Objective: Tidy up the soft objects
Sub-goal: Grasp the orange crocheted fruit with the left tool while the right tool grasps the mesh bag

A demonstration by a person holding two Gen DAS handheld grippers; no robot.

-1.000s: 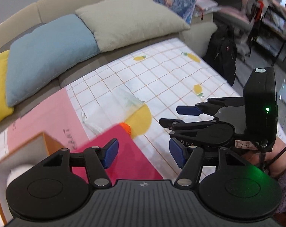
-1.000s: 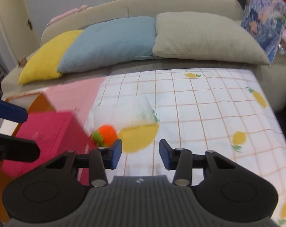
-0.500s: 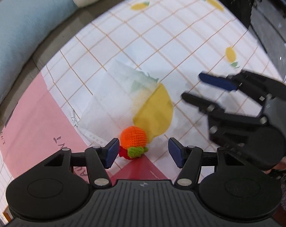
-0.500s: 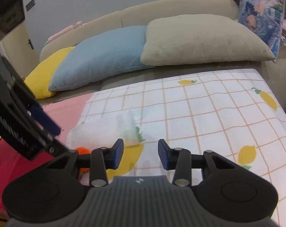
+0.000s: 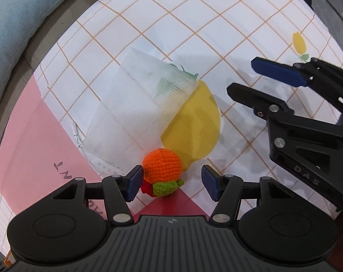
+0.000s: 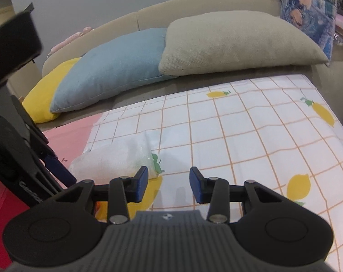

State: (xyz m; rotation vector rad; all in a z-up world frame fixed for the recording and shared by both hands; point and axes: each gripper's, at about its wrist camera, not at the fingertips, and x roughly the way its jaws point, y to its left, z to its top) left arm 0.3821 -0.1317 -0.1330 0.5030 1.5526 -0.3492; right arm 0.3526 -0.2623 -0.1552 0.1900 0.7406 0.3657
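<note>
Between left gripper point(image 5: 171, 182) open jaws: orange crochet ball point(image 5: 162, 165) w/ green+red bits; right gripper point(image 6: 168, 184) jaws open.

A small crocheted toy point(image 5: 161, 166), a round orange ball with a green collar and a bit of red at its base, lies just ahead of the left claw point(image 5: 171, 184), nearer its left finger and apparently touching that pad. Beyond the toy, farther from the claw, a white mesh pouch point(image 5: 139, 116) lies flat and slightly rumpled, its near edge meeting the toy.
</note>
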